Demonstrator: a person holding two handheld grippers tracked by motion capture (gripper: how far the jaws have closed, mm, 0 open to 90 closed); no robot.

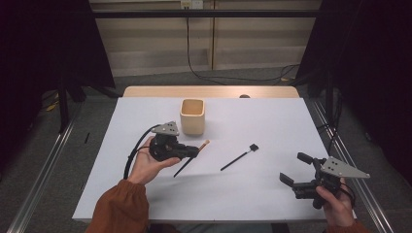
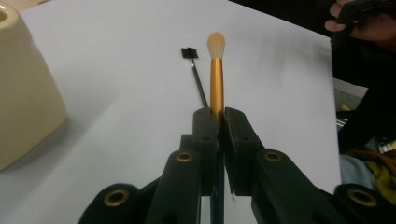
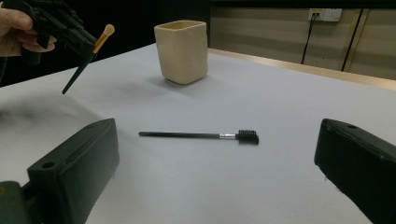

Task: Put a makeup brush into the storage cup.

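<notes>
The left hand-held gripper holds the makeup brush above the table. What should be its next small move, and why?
Probably carry the makeup brush toward the cream cup and tilt it handle-down over the opening. The left hand-held gripper is shut on the brush's gold ferrule and has it lifted off the white table, with the cup close beside it. The black brow brush lies apart, in front of the open right hand-held gripper.

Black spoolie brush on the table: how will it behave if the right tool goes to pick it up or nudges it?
The black spoolie brush is thin and lies flat on the white table, so open jaws may struggle to get under it. Its round-looking handle would probably roll or skid when nudged. It likely weighs little and stays stiff, like the gold-handled brush held level in the left tool.
</notes>
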